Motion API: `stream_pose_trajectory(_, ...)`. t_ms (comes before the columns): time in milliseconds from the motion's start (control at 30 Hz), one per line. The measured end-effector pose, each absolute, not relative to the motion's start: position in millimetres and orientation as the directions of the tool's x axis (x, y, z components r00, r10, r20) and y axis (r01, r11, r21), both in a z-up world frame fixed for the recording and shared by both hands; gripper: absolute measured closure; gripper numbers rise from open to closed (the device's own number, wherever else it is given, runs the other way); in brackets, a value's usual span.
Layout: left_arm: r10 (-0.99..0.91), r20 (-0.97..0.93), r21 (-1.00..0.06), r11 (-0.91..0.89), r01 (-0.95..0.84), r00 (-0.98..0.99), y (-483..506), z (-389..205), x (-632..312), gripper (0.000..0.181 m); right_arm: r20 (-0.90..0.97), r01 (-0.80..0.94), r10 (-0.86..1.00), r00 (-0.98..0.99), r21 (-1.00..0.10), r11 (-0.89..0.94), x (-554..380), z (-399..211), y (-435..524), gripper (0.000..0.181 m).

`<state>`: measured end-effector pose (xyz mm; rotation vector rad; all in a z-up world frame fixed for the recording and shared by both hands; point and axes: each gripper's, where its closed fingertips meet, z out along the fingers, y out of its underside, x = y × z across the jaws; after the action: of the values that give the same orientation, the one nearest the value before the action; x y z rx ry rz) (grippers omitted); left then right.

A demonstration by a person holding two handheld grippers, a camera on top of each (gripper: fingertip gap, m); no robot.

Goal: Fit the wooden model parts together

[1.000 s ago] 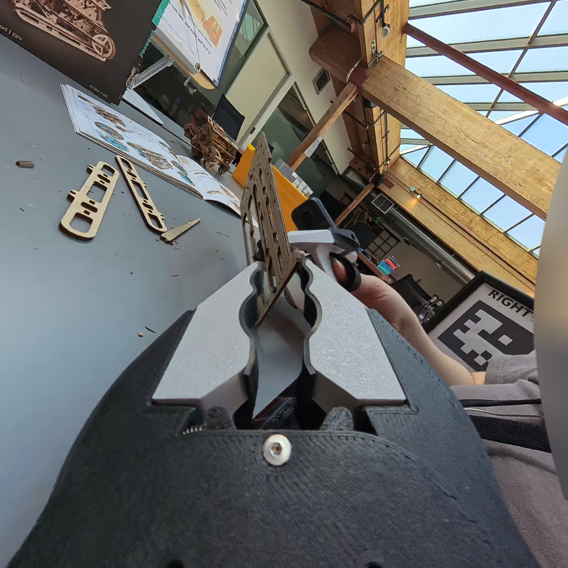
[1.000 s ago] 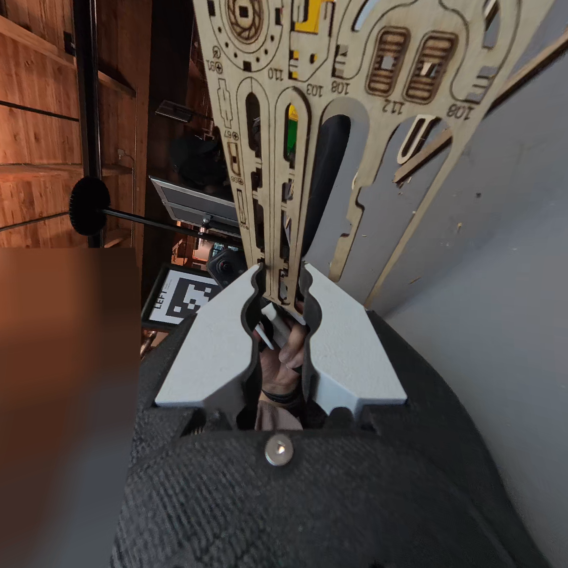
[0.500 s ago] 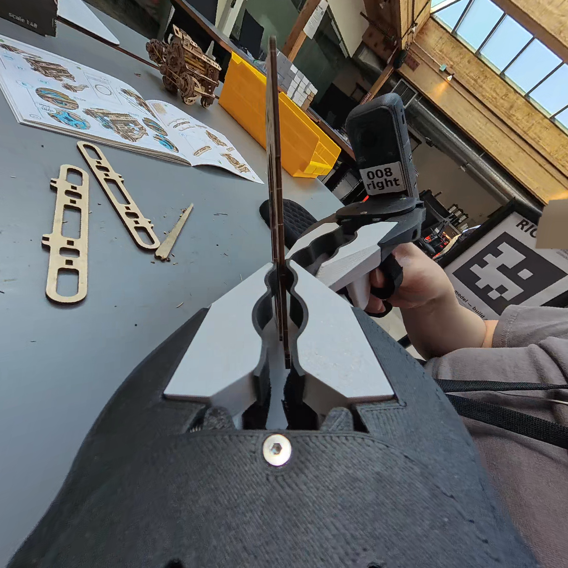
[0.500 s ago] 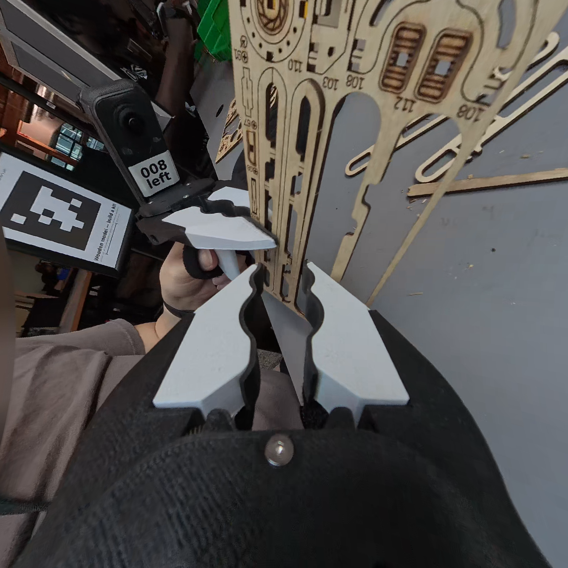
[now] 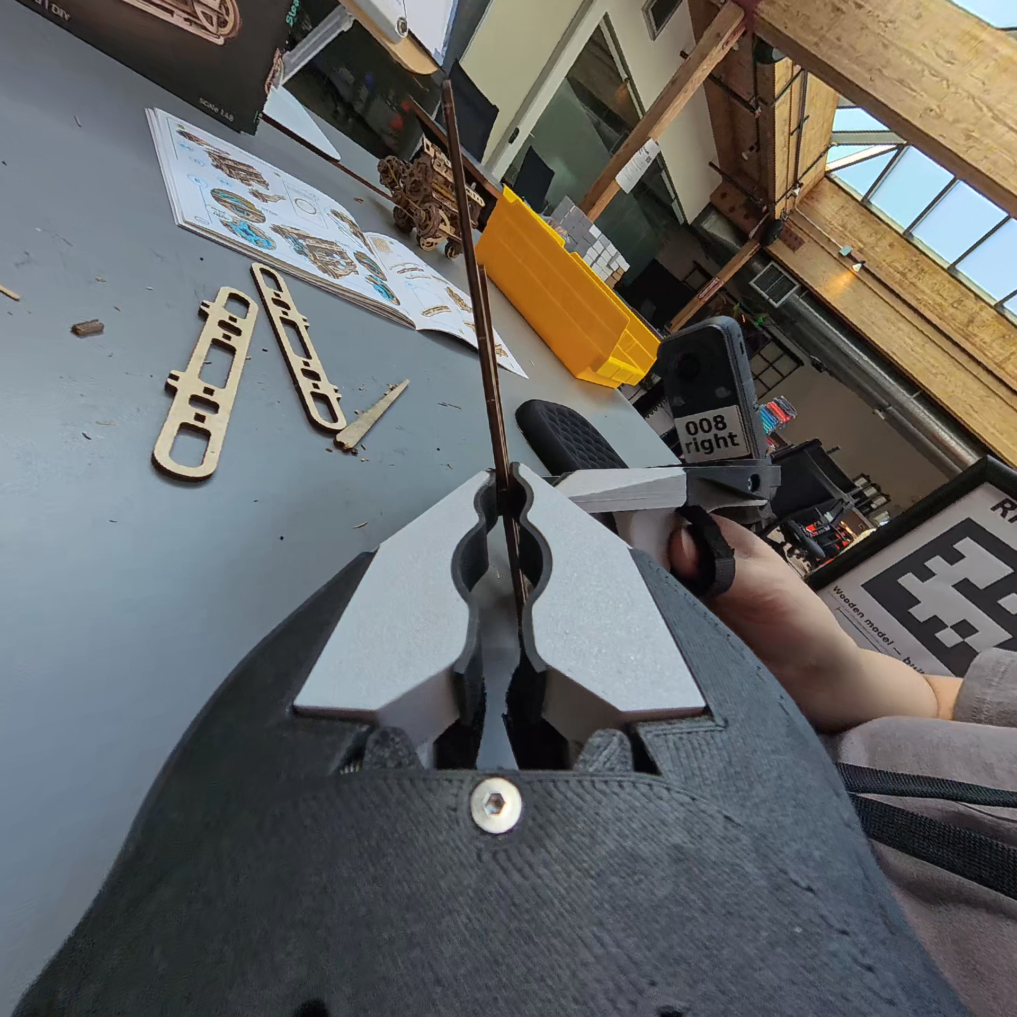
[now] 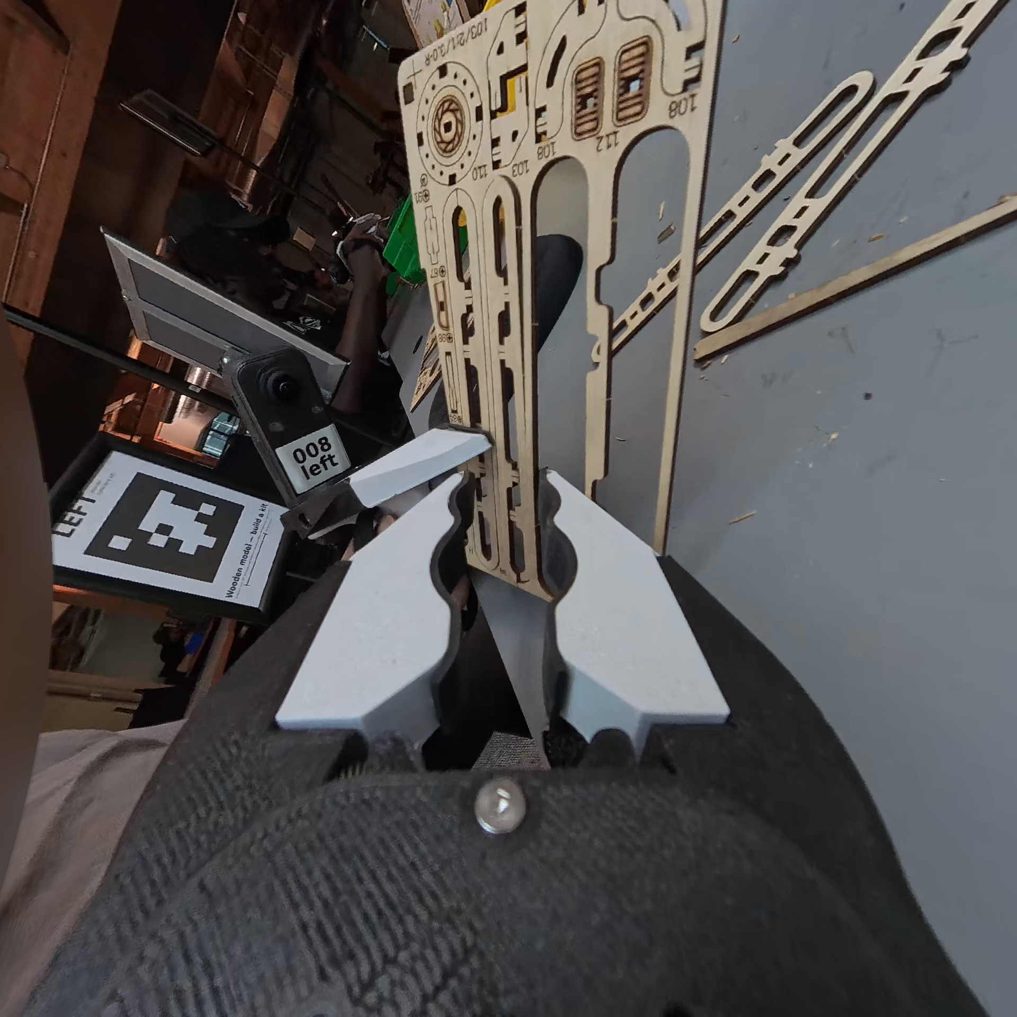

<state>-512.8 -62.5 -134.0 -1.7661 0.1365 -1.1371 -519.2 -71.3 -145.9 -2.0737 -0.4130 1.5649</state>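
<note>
**Sheet swung edge-on to the left camera**

The laser-cut plywood sheet (image 5: 477,308) has turned edge-on, lifted above the grey table (image 5: 110,550). The left gripper (image 5: 503,479) pinches its lower edge. The right gripper (image 6: 503,479) stands spread, with the sheet's corner in the gap between its fingers.

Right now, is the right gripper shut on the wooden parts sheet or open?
Open. The right gripper has its jaws spread around the wooden parts sheet, gaps visible both sides.
</note>
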Motion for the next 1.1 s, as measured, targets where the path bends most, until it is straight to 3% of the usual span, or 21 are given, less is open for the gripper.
stream_pose_trajectory(100, -0.54, 0.622, -0.782, -0.468, 0.412, 0.568, -63, -133, -514, 0.181, -0.784, -0.106, 0.535, 0.316, -0.589, -0.801, -520, -145, -69, 0.161)
stream_pose_trajectory(267, -0.527, 0.631, -0.776, -0.45, 0.442, 0.569, -63, -134, -515, 0.181, -0.884, -0.226, 0.41, 0.223, -0.456, -0.861, -516, -148, -66, 0.173)
stream_pose_trajectory(633, -0.531, 0.664, -0.748, -0.452, 0.487, 0.526, -67, -134, -516, 0.181, -0.883, -0.2, 0.42, 0.208, -0.459, -0.866, -517, -148, -69, 0.173)
stream_pose_trajectory(1100, -0.517, 0.599, -0.801, -0.39, 0.455, 0.611, -69, -139, -519, 0.181, -0.814, -0.171, 0.489, 0.312, -0.555, -0.814, -521, -155, -71, 0.173)
